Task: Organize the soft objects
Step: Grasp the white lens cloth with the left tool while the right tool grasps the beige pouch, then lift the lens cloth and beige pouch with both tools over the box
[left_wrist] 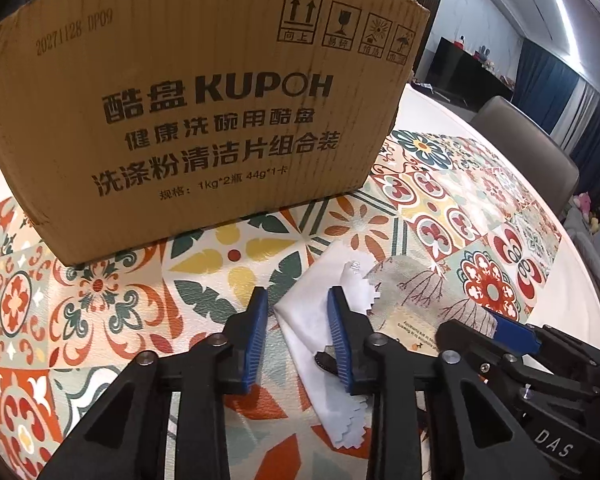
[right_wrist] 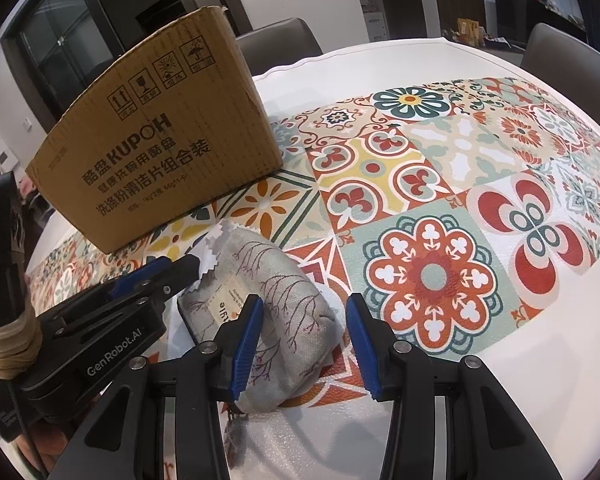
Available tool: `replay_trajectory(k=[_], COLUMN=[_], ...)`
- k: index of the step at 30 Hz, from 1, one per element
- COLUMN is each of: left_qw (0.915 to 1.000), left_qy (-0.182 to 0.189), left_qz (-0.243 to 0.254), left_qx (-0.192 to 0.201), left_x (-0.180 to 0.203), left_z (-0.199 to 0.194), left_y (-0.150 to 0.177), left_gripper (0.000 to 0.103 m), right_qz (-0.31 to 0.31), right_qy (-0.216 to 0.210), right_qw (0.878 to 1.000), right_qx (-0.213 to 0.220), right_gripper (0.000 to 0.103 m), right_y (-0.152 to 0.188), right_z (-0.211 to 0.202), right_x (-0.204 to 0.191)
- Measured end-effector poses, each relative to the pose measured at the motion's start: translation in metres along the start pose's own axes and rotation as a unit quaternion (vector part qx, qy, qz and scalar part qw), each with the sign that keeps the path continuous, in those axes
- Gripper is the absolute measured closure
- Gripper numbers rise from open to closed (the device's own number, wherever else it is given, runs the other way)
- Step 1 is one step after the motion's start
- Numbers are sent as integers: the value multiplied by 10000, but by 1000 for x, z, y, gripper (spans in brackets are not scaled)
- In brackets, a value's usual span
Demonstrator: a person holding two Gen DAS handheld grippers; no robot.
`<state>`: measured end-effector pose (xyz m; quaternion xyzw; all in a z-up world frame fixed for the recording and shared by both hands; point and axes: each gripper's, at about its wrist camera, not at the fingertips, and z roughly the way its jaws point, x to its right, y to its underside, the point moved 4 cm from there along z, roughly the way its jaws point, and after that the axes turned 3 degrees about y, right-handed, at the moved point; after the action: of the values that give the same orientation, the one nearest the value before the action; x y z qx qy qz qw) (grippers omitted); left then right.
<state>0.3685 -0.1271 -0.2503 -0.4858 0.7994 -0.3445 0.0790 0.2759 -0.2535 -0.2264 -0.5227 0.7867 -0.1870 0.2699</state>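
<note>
A white cloth (left_wrist: 296,340) with zigzag edges lies flat on the patterned mat (left_wrist: 112,312). My left gripper (left_wrist: 300,312) stands over it, jaws a little apart with the cloth between them, the pads not pressing on it. Beside the cloth, to the right, rests a grey fabric pouch (right_wrist: 284,292) printed with branches and bearing a label. My right gripper (right_wrist: 304,320) straddles the pouch, open, its left finger over the label and its right finger just clear of the pouch's edge. The cloth's corner (right_wrist: 212,244) peeks out behind the pouch.
A brown cardboard box (left_wrist: 200,120) with black print stands on the mat just behind both items. The round white table (right_wrist: 500,380) curves away on the right. Grey chairs (right_wrist: 280,36) stand at the far side. The right gripper's finger (left_wrist: 516,336) shows at the left wrist view's lower right.
</note>
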Motion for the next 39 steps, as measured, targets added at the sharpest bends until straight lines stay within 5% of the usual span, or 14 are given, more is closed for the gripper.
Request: replay_trajectory(k=[3,12,39], left_qw=[10000,9997,9928], left_qy=[60,-160,-760], left_qz=[27,182,150], left_qx=[-14,66,915], left_x=[2,10,23], left_z=[0,-8,-106], left_y=[0,-5,-35], left_gripper=[92,95,95], right_qz=[-9,-25,-620], right_qy=[-91,-113,-222], right_qw=[10000,9999,9957], right_qx=[-39,61,645], right_gripper=[68,86,88], right_y=[0,-6,-47], right_z=[1,-10,-73], right_x=[-1,1,-16])
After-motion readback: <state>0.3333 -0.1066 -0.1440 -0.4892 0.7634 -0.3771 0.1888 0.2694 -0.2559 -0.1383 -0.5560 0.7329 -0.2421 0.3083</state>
